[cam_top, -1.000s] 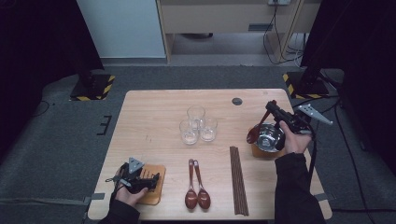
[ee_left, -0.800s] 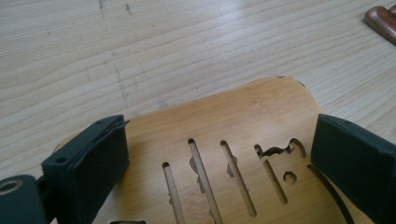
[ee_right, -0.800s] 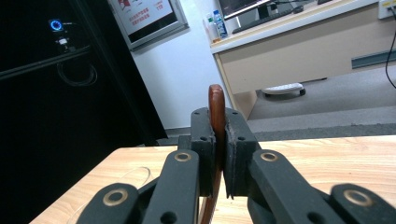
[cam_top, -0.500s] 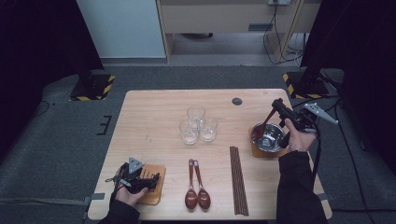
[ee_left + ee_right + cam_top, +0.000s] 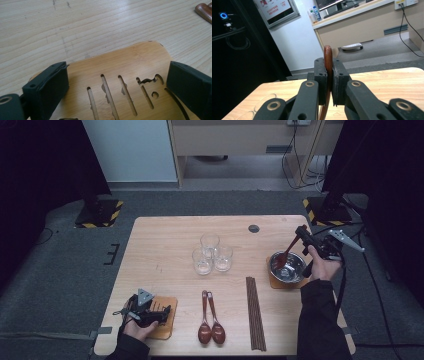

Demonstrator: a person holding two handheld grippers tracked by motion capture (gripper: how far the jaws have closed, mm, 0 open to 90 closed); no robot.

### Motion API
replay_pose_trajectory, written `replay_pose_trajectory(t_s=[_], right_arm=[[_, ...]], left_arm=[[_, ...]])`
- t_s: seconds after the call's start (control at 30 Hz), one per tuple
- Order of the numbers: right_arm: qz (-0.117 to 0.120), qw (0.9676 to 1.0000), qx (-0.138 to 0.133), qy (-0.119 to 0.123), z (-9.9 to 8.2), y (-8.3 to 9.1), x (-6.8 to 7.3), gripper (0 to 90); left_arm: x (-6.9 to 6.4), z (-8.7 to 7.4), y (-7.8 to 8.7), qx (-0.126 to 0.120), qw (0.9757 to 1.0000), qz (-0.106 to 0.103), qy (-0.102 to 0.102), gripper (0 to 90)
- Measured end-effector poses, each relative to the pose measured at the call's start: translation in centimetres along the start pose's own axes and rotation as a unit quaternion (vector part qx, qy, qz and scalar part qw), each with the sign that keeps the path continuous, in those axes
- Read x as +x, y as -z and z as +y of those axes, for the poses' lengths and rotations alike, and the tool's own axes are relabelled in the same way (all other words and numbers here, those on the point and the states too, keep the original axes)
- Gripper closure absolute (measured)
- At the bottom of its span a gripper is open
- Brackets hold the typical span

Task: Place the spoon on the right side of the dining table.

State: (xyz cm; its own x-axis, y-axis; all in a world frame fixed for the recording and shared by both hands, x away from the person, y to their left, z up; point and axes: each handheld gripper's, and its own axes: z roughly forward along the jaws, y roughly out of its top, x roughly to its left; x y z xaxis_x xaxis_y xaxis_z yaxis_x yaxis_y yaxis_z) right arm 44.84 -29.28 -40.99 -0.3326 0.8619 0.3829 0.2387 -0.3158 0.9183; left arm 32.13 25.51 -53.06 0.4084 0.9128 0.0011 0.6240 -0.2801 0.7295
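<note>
Here, at the right of the high view, the right gripper [image 5: 300,234] has its fingers [image 5: 321,82] clamped on the handle of a wooden spoon [image 5: 286,254], whose bowl end dips into the steel bowl [image 5: 288,267] on a coaster [image 5: 276,282]. At lower left, the left gripper [image 5: 159,312] rests over a slotted wooden coaster [image 5: 130,72], fingers [image 5: 50,85] spread wide, apparently around its edges. Two spoons [image 5: 210,327] and chopsticks [image 5: 255,312] lie along the table [image 5: 165,245].
</note>
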Motion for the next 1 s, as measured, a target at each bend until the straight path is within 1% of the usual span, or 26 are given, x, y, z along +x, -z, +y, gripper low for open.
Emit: replay_pose_trajectory(t_s=[0.4,0.9,1.0], right_arm=[[-0.024,0.9996,0.012,-0.004,-0.3,-0.7,-1.0,84.6],[-0.046,0.9983,0.035,0.001,-0.9,-1.5,-1.7,84.5],[-0.049,0.9979,0.041,0.006,-1.1,-1.7,-1.7,84.5]], left_arm=[[0.0,0.0,0.0,0.000,1.0000,0.000,0.000,3.2],[0.0,0.0,0.0,0.000,1.0000,-0.001,-0.001,3.2],[0.0,0.0,0.0,0.000,1.0000,-0.001,-0.001,3.2]])
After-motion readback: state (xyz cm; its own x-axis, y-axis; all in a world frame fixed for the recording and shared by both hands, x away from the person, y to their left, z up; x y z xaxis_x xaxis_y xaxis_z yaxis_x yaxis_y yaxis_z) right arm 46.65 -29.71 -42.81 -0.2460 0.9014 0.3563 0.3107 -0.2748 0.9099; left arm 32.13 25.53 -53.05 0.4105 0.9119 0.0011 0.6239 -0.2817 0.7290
